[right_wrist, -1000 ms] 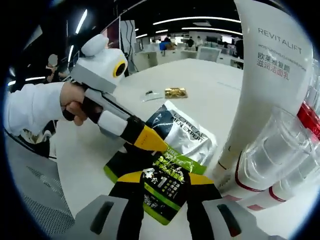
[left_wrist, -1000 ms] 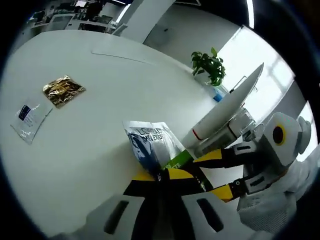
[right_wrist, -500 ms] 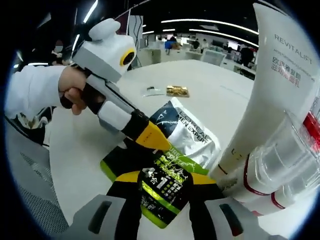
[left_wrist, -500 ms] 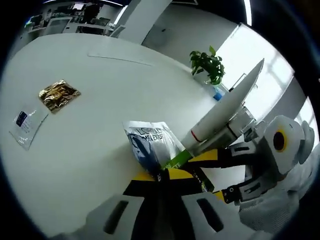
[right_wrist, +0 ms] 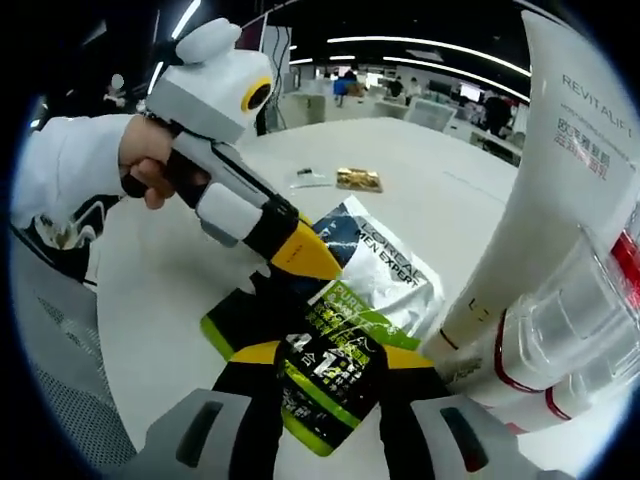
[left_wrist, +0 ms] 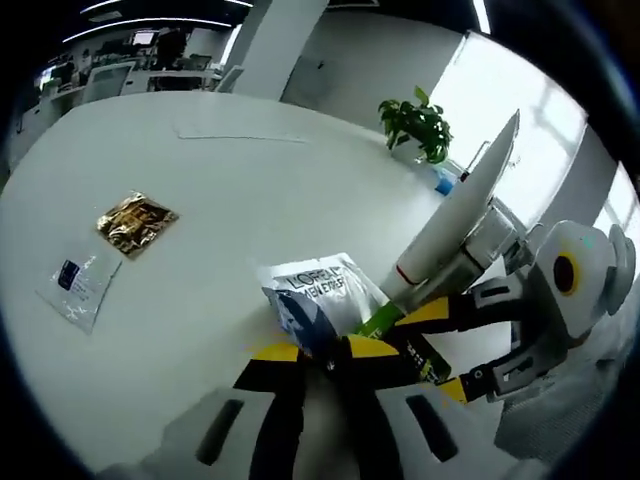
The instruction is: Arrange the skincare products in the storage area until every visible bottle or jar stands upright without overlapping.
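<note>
On the white table (right_wrist: 170, 300), near its edge, a green and black sachet (right_wrist: 330, 375) lies flat with a silver sachet (right_wrist: 385, 270) tucked just behind it, the two overlapping where their edges meet. The right gripper (right_wrist: 322, 368) has its yellow-tipped jaws closed on the near end of the green and black sachet, the printed pack pinched between them in the right gripper view. The left gripper (right_wrist: 300, 258) reaches in from the left of that view, held by a person's hand (right_wrist: 150, 175) in a white sleeve (right_wrist: 65, 180), and its yellow tips rest on the seam where the silver sachet meets the green one. From the left gripper view the left gripper (left_wrist: 330, 358) shows its jaws drawn close together over the corner of the silver sachet (left_wrist: 315, 295), though whether they actually clamp the foil cannot be told. Just to the right stands a tall white tube (right_wrist: 560, 200) marked REVITALIFT, cap down, touching a clear-capped bottle (right_wrist: 555, 345) with a red band beside it. Well apart, farther across the table, lie a small gold packet (left_wrist: 137, 222) and a clear packet (left_wrist: 80, 288) with a dark label. A green potted plant (left_wrist: 415, 120) stands at the table's far side.
</note>
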Demonstrator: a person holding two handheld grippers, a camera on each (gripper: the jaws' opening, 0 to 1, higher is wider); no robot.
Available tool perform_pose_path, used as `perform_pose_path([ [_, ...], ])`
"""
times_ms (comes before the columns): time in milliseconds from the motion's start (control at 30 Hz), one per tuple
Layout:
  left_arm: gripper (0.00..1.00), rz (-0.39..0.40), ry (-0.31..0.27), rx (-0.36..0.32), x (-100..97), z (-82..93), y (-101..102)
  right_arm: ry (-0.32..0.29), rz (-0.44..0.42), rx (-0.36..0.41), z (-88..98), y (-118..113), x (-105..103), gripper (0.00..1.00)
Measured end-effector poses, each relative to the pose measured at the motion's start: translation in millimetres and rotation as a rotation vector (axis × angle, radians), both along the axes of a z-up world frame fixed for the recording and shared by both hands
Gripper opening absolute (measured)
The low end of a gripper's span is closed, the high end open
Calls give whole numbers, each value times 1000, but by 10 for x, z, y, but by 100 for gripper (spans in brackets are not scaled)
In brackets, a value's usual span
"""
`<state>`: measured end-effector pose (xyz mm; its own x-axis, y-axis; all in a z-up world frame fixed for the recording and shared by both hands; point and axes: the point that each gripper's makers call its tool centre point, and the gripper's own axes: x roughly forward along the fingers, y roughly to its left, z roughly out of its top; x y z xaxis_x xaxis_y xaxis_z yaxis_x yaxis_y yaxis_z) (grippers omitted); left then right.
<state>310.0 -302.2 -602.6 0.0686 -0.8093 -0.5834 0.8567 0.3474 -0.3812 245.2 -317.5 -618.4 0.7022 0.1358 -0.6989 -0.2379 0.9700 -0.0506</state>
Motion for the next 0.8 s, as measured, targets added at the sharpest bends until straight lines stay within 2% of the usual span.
perform_pose_path([
  [133, 9, 12, -48, -10, 166, 56, 56, 1, 1, 1, -4, 2, 2, 31],
  [167, 9, 9, -68, -11, 172, 117, 65, 2, 1, 0, -5, 3, 2, 31],
  [267, 11, 13, -94, -10, 216, 153, 89, 3, 2, -1, -5, 0, -4, 31],
  [367, 8, 27, -151, -43, 261, 301, 75, 4, 5, -3, -7, 1, -5, 31],
  [433, 6, 22, -142, -56, 255, 347, 54, 4, 6, -4, -7, 0, -6, 31],
  [500, 8, -16, -127, -72, 193, 381, -10, 4, 6, -4, -8, 0, -4, 31],
  [567, 11, -40, -123, -59, 123, 359, -36, 4, 6, -4, -7, -1, -3, 31],
  [700, 12, -65, -124, -16, 81, 171, -50, 4, 4, -4, -4, -4, -1, 31],
  [800, 12, -82, -117, -1, 28, 100, -52, 5, 5, -4, -3, -3, -2, 31],
])
